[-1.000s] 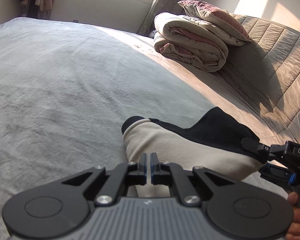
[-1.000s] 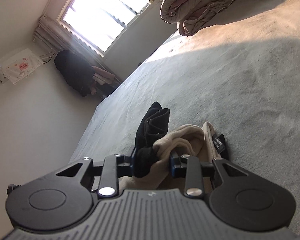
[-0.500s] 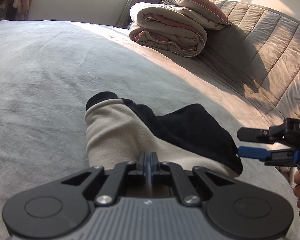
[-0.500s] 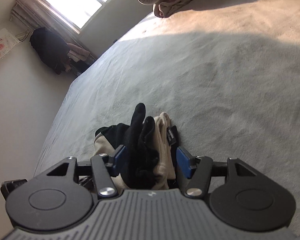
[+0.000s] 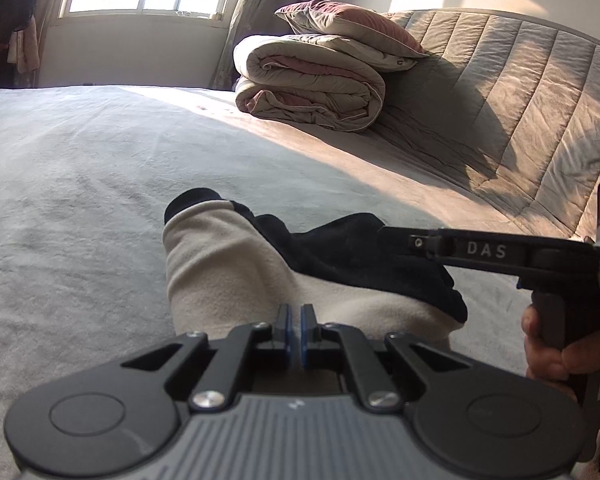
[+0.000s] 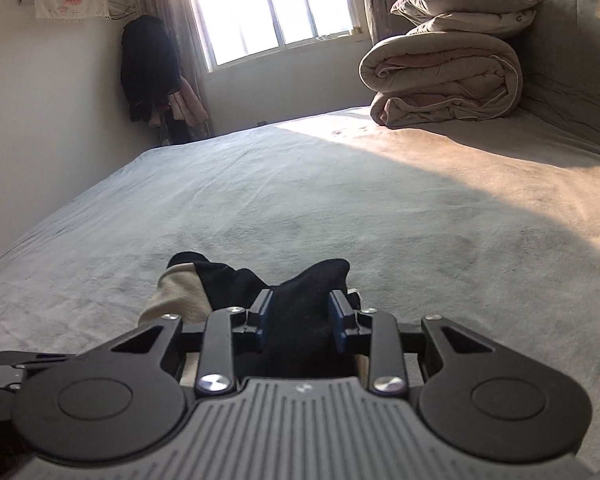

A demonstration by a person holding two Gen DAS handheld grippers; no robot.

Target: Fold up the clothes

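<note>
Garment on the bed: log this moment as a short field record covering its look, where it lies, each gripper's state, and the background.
garment: cream and black fleece piece, bunched, partly folded
surface: grey bed cover
left gripper: fingers nearly together, low over the cream part; whether it pinches fabric cannot be told
right gripper: jaws apart, black fabric between them
bedding: folded quilt with a pillow on top, by the headboard
window: bright

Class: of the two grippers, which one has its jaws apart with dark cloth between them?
The right gripper: its blue pads stand apart with the garment's black part between them. The left gripper has pads nearly together over the cream part.
</note>
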